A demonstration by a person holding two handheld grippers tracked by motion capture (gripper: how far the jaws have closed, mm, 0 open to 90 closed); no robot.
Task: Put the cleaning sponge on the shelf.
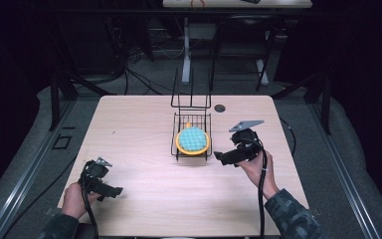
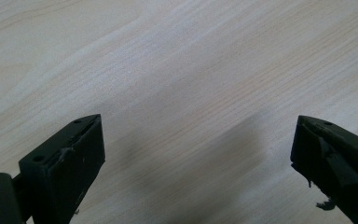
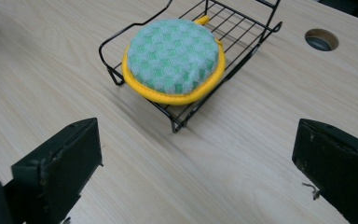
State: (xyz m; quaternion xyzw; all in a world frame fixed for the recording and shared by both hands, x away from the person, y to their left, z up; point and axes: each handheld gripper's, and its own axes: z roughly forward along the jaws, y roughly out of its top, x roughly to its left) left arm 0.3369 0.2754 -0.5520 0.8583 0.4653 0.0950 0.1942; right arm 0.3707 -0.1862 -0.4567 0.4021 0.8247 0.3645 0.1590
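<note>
A round green-checked scrubbing pad with a yellow rim (image 1: pixel 193 140) (image 3: pixel 173 58) lies in a black wire rack (image 1: pixel 178 119) (image 3: pixel 254 39) at the middle of the wooden table (image 1: pixel 144 124). My right gripper (image 1: pixel 221 157) (image 3: pixel 193 163) is held just right of the rack, open, jaws wide apart with nothing between them, pointing at the pad. My left gripper (image 1: pixel 115 191) (image 2: pixel 198 158) rests low at the table's front left, open over bare wood, far from the rack.
A round cable hole (image 1: pixel 220 108) (image 3: pixel 321 39) sits in the table behind and right of the rack. Another table's legs (image 1: pixel 186 50) and cables stand on the floor beyond the far edge. Dark surroundings flank both sides.
</note>
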